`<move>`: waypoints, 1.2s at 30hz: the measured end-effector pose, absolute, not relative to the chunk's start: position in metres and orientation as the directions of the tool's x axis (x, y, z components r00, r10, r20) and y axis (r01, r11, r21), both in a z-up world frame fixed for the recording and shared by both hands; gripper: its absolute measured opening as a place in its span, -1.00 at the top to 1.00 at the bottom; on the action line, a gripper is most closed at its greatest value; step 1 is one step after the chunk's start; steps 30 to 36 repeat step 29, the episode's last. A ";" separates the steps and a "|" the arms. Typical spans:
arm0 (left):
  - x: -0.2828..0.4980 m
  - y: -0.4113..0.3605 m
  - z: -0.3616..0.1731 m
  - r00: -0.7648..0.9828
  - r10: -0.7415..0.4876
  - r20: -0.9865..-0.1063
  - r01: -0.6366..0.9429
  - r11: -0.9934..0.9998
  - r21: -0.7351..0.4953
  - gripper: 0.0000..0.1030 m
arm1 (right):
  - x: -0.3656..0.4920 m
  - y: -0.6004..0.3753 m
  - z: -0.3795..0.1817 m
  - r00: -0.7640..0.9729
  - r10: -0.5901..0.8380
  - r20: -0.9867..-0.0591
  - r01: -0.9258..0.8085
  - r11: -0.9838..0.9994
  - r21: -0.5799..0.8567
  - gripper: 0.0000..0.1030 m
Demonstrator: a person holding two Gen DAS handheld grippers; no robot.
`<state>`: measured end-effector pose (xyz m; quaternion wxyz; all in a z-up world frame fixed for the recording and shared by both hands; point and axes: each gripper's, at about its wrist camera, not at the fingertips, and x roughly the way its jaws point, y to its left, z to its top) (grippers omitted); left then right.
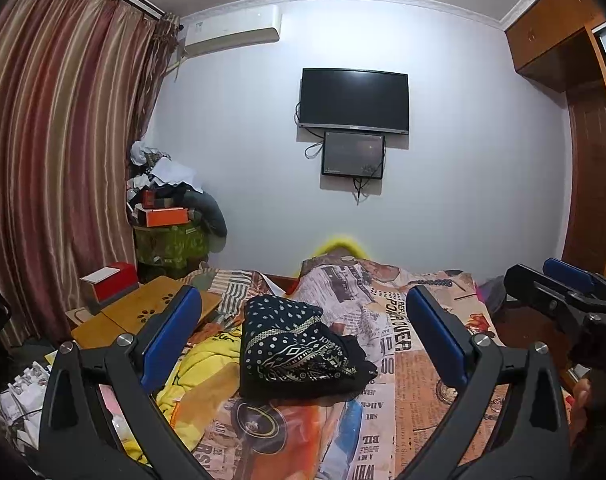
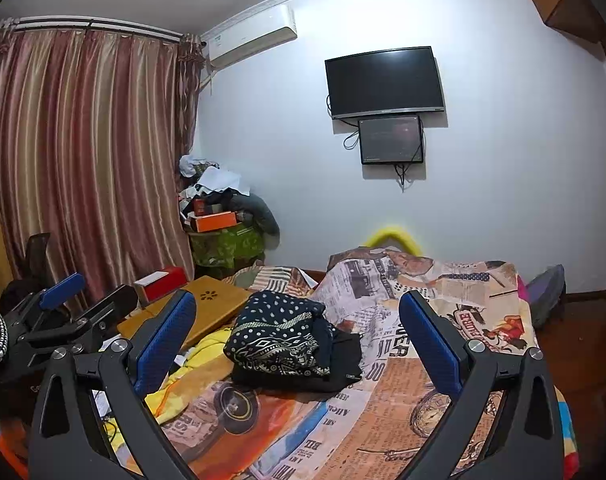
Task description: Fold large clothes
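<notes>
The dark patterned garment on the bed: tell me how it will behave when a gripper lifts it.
The dark patterned garment looks soft and floppy: it lies in a loose bundle, so it will likely unfold and drape. A black layer beneath may drag along or slide off. Probably light.

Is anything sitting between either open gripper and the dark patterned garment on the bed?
Nothing visible does. The left gripper and the right gripper both hover open above the bedspread, with the dark patterned garment framed between their fingers. Only bare bedspread lies in front of it; the yellow cloth sits off to its left.
</notes>
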<state>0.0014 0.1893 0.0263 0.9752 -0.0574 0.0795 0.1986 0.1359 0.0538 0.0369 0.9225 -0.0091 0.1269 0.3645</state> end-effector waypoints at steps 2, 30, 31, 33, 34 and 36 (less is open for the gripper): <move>0.002 0.190 0.026 0.910 0.373 -0.183 -0.392 0.916 -0.084 -0.99 | 0.136 0.054 0.039 0.703 0.669 -0.242 -0.673 0.736 0.075 -0.96; 0.002 0.187 0.027 0.913 0.368 -0.178 -0.387 0.918 -0.087 -0.99 | 0.137 0.061 0.040 0.704 0.665 -0.247 -0.670 0.738 0.077 -0.97; 0.002 0.187 0.027 0.913 0.368 -0.178 -0.387 0.918 -0.087 -0.99 | 0.137 0.061 0.040 0.704 0.665 -0.247 -0.670 0.738 0.077 -0.97; 0.002 0.187 0.027 0.913 0.368 -0.178 -0.387 0.918 -0.087 -0.99 | 0.137 0.061 0.040 0.704 0.665 -0.247 -0.670 0.738 0.077 -0.97; 0.002 0.187 0.027 0.913 0.368 -0.178 -0.387 0.918 -0.087 -0.99 | 0.137 0.061 0.040 0.704 0.665 -0.247 -0.670 0.738 0.077 -0.97; 0.002 0.187 0.027 0.913 0.368 -0.178 -0.387 0.918 -0.087 -0.99 | 0.137 0.061 0.040 0.704 0.665 -0.247 -0.670 0.738 0.077 -0.97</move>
